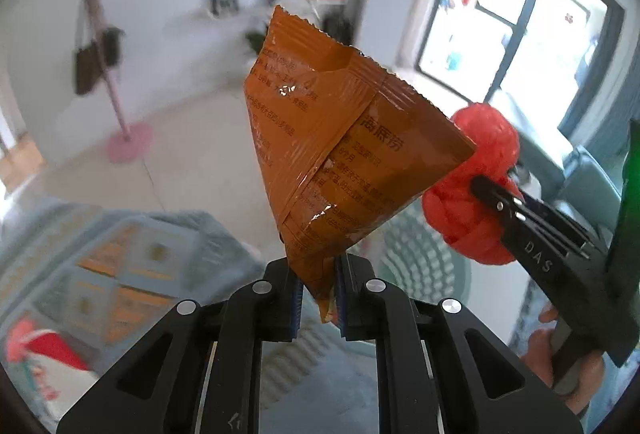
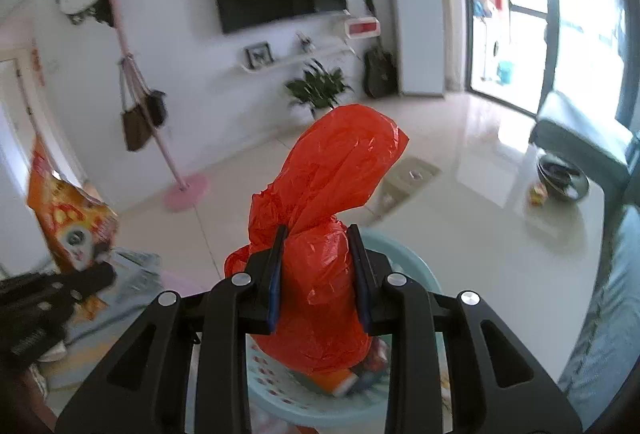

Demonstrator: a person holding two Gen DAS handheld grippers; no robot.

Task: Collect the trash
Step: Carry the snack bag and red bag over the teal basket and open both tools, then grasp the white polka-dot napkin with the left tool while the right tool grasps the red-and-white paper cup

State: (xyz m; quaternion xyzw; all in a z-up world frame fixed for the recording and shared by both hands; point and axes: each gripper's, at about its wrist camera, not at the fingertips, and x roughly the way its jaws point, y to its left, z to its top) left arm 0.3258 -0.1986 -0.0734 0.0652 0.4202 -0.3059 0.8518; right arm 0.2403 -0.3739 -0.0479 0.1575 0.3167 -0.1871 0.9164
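Observation:
My left gripper (image 1: 318, 294) is shut on the bottom corner of an orange-brown snack wrapper (image 1: 340, 154) and holds it upright in the air. The wrapper also shows at the left of the right wrist view (image 2: 66, 210), with the left gripper (image 2: 92, 278) below it. My right gripper (image 2: 318, 274) is shut on a crumpled red plastic bag (image 2: 328, 194), held just above a light-blue plastic basket (image 2: 412, 266) that has some packets inside. The red bag (image 1: 480, 174) and right gripper (image 1: 504, 202) also appear at the right of the left wrist view, beside the wrapper.
A patterned blue cloth (image 1: 120, 266) lies below left. A white low table (image 2: 520, 234) holds a dark bowl (image 2: 560, 178). A grey sofa (image 2: 576, 134) stands right, a pink coat stand (image 2: 160, 138) and potted plant (image 2: 316, 86) by the far wall.

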